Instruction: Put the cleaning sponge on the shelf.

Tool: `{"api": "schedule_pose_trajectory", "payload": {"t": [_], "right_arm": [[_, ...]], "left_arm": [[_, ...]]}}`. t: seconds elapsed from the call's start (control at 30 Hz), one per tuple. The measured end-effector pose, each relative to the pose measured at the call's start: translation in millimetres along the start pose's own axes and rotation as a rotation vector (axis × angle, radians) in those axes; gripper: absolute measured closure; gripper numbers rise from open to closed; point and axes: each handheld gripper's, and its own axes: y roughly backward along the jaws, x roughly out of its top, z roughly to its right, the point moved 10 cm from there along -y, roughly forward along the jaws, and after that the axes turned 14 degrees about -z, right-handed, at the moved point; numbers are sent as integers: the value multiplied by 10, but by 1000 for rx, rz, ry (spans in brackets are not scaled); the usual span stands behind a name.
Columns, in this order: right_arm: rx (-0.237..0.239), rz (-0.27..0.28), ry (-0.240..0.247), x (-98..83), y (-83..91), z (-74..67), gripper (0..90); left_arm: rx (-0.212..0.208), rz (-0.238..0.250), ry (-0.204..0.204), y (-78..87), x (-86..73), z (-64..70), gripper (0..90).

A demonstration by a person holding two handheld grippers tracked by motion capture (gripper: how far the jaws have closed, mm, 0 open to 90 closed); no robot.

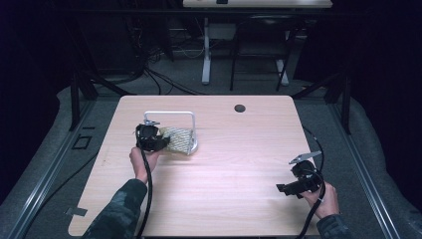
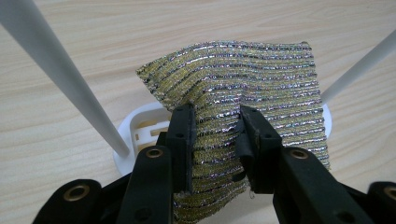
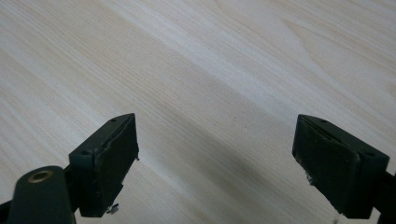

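A gold and silver striped scouring cloth point(image 2: 247, 93) is pinched between the jaws of my left gripper point(image 2: 217, 126), which is shut on its near part. The cloth point(image 1: 180, 139) hangs over the round white base point(image 2: 135, 128) of a white wire rack point(image 1: 171, 115) at the table's left middle. Two white rods point(image 2: 70, 79) of the rack slant past the cloth on either side. My left gripper point(image 1: 160, 143) sits just left of the rack. My right gripper point(image 1: 282, 189) hovers open near the table's front right, and in the right gripper view its fingers point(image 3: 105, 163) stand wide apart over bare wood.
The light wooden table point(image 1: 239, 164) has a small dark hole point(image 1: 240, 108) near its far edge. Black cables trail from both grippers toward the front edge. Beyond the table stand desk legs and floor cables.
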Motion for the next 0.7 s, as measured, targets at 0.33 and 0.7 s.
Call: {"api": "schedule_pose_trajectory", "payload": {"t": [0.33, 0.7], "right_arm": [[7, 2, 1, 6, -4, -12, 140], [1, -7, 7, 3, -17, -16, 140]], "left_arm": [[30, -10, -2, -69, 12, 11, 670], [74, -20, 6, -141, 9, -37, 616]]}}
